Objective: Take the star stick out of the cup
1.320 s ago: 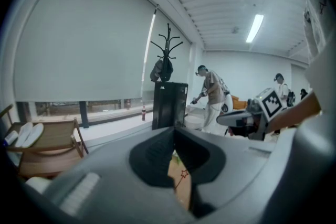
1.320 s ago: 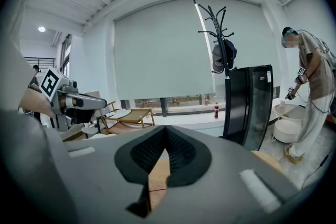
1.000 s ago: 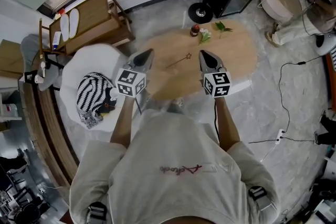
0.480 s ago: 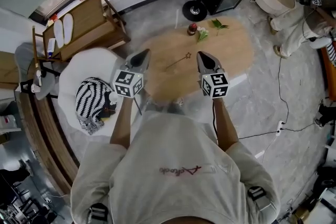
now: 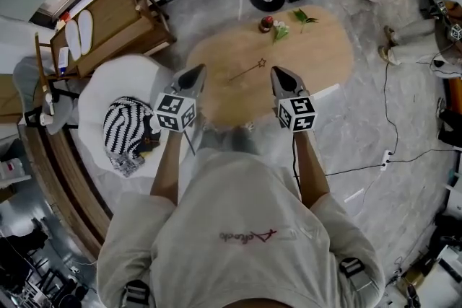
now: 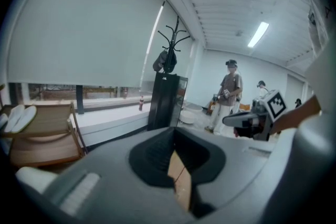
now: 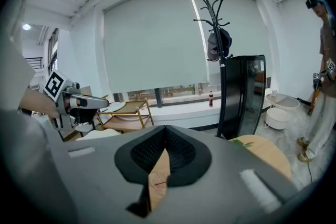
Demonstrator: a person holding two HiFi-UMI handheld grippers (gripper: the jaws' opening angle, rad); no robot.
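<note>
Both pairs of jaws are pressed together and empty. Left gripper (image 5: pixel 195 72) and right gripper (image 5: pixel 279 74) sit side by side, forearms straight out, noses dipped over the oval table (image 5: pixel 325 76). The star stick (image 5: pixel 247 72) lies flat between them, apart from the cup (image 5: pixel 268 24).

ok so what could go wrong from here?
The star stick lies flat on the table, away from the cup; thin and low, it could slip on any regrasp.
The left tongs and right tongs are both shut; pushed forward like that, they would shove the stick, not grip it.
The cup stands near the table's far edge; a long reach might tip it.
</note>
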